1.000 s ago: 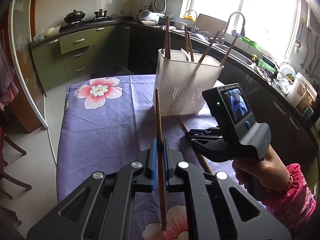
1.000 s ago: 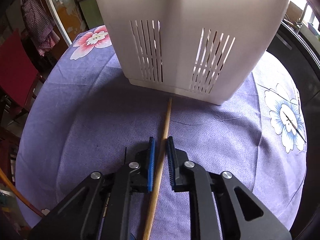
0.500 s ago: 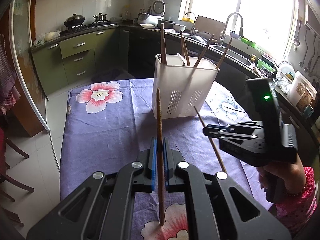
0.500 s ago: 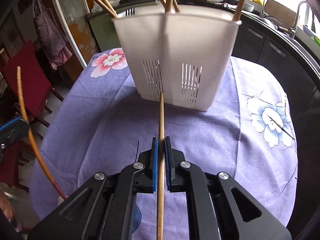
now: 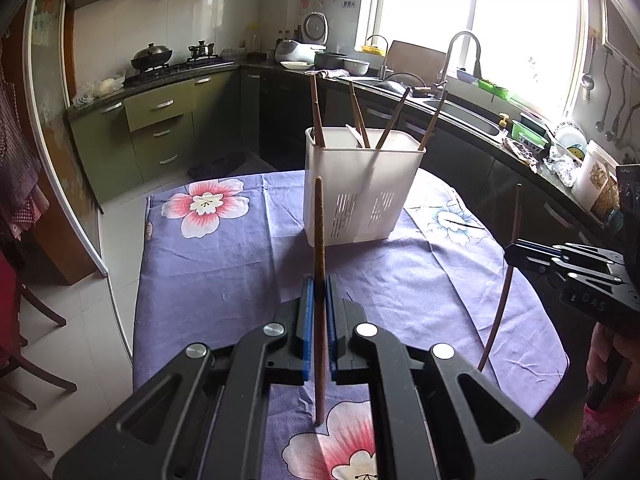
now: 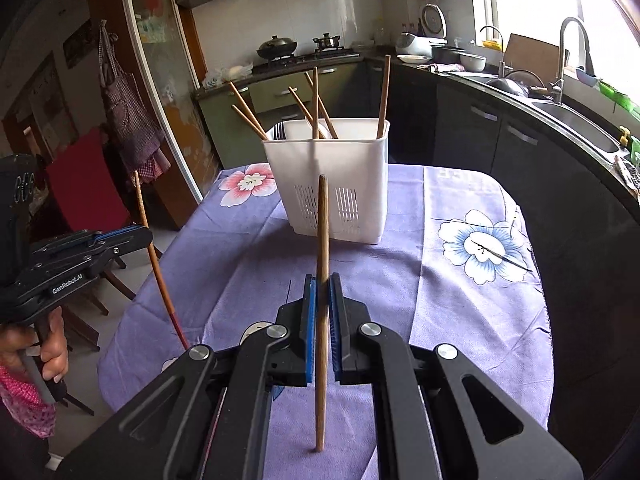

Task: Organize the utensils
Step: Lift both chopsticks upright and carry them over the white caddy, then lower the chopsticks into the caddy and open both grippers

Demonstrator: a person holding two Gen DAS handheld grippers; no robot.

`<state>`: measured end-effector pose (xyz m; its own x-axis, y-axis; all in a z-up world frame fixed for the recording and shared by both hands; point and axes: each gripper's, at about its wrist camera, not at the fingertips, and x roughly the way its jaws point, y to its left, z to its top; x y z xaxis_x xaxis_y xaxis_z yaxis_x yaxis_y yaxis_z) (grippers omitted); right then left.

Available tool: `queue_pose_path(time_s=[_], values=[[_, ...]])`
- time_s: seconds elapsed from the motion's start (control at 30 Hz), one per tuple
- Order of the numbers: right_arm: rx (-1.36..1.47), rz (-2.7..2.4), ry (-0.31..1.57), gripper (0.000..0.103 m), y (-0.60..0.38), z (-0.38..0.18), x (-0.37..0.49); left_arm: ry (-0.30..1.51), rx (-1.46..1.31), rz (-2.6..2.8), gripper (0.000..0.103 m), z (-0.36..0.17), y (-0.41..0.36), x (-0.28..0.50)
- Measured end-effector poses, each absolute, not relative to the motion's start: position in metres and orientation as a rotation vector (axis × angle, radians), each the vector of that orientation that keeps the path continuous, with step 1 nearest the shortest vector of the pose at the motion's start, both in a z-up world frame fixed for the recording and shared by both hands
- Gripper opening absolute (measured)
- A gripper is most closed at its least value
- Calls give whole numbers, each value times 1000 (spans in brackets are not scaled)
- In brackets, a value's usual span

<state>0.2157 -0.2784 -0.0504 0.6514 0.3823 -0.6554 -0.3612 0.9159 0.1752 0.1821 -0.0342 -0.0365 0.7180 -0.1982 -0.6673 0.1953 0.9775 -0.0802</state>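
R gripper (image 6: 320,312) now clamps a chopstick (image 6: 321,280) lifted clear of the cloth; a sec ago its jaws straddled it flat on the table. L gripper (image 5: 317,312) is clamped on its own stick (image 5: 319,264), as before. Both sticks are airborne, so next is prob. the drop into the holder (image 5: 360,184), mid-table w/ other sticks upright. Purple floral cloth (image 5: 224,264); kitchen counters and window behind.

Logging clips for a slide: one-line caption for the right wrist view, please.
Right gripper shut on a chopstick, aimed at the white holder; left gripper clamps another.
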Motion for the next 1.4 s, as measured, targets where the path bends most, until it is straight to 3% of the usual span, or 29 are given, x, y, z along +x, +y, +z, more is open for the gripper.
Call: queue_pose_path(time_s=[0.57,0.9,1.4], values=[[69,432,647,7,-301,-11,185,705,18,-234,6,-10,-43,177],[54,438,600,7,-306,20,184,649,30,-290,6,47,-60,197],[121,425,615,7,-337,5,192,486,64,-255,6,135,-93,274]])
